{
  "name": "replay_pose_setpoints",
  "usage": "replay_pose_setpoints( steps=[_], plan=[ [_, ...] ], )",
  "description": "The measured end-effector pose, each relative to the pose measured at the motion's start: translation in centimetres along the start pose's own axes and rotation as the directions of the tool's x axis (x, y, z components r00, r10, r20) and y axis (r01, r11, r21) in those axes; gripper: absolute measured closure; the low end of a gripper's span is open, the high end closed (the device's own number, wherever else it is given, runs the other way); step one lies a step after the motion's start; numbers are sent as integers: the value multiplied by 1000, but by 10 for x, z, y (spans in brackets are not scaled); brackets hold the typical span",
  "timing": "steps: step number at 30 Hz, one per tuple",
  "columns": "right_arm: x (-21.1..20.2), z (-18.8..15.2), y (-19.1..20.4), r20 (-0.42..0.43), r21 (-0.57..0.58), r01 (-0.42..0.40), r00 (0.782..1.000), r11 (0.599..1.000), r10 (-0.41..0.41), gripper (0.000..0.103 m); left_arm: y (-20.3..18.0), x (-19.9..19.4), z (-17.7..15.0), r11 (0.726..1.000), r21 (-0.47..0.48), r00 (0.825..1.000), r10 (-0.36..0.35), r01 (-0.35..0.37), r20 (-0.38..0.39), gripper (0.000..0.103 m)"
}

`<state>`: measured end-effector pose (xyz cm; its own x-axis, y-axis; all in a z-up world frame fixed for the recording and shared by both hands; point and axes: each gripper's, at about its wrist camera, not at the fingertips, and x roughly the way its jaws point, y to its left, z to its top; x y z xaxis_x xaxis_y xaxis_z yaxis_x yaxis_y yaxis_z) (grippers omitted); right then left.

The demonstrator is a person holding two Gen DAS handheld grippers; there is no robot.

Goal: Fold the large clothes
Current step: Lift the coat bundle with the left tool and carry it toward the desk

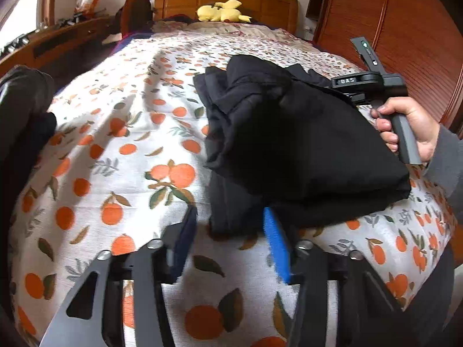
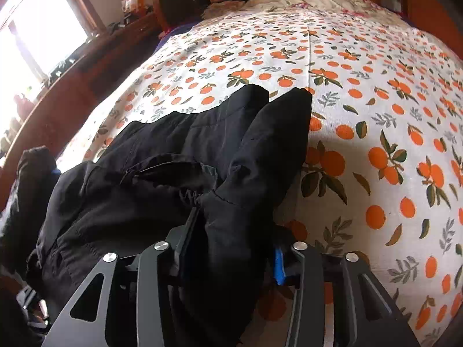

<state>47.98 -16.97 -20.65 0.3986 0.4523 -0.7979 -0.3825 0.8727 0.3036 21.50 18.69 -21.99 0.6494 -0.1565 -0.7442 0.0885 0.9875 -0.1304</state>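
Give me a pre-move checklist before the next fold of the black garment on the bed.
1. Black garment on the bedspread: ok.
2. Fabric between the right gripper fingers: ok; firm pinch: cannot tell.
3. Left gripper holding the garment: not ok; its jaws stand apart with only the garment's near edge between them.
4. Garment flat: not ok, bunched.
5. Bedspread beyond the garment free to fold onto: ok.
6. Yellow plush toy clear, by the headboard: ok.

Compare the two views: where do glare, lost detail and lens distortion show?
Left wrist view: fisheye bulges the bedspread; the black garment is a near-featureless mass. Right wrist view: the window is blown out white; garment seams stay readable; the bed curves likewise.
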Motion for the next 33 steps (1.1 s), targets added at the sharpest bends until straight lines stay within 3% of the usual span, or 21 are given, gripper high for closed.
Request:
replay_pose_setpoints(
  steps=[3,4,6,10,18,22,29,33],
  plan=[
    [1,-1,-4,6,27,-26,1000,999,26,65,-4,3,-2,1000,8,1000,-8,8,-13,69],
    [0,-1,-3,13,23,-34,999,999,34,68,-4,4,-1,1000,7,1000,-20,20,-24,78],
    [-6,-2,2,44,-8,-31,999,999,32,77,-4,4,0,999,7,998,-52,52,-36,86],
    [-27,-7,16,136,-72,-4,991,997,13,81,-9,-6,1,999,0,999,-40,40,8,93],
    [-76,1,53,218,-134,-35,974,990,64,83,-12,-66,11,999,-37,985,8,-2,175,95],
    [-94,11,81,239,-162,-57,966,985,96,83,0,-95,14,998,-55,975,29,-17,221,95],
    [-108,29,164,257,-228,-108,952,968,166,83,36,-156,20,992,-83,948,121,-100,294,96],
    [-111,39,224,261,-276,-146,940,950,221,83,66,-200,24,979,-106,922,201,-175,332,96]
  ],
)
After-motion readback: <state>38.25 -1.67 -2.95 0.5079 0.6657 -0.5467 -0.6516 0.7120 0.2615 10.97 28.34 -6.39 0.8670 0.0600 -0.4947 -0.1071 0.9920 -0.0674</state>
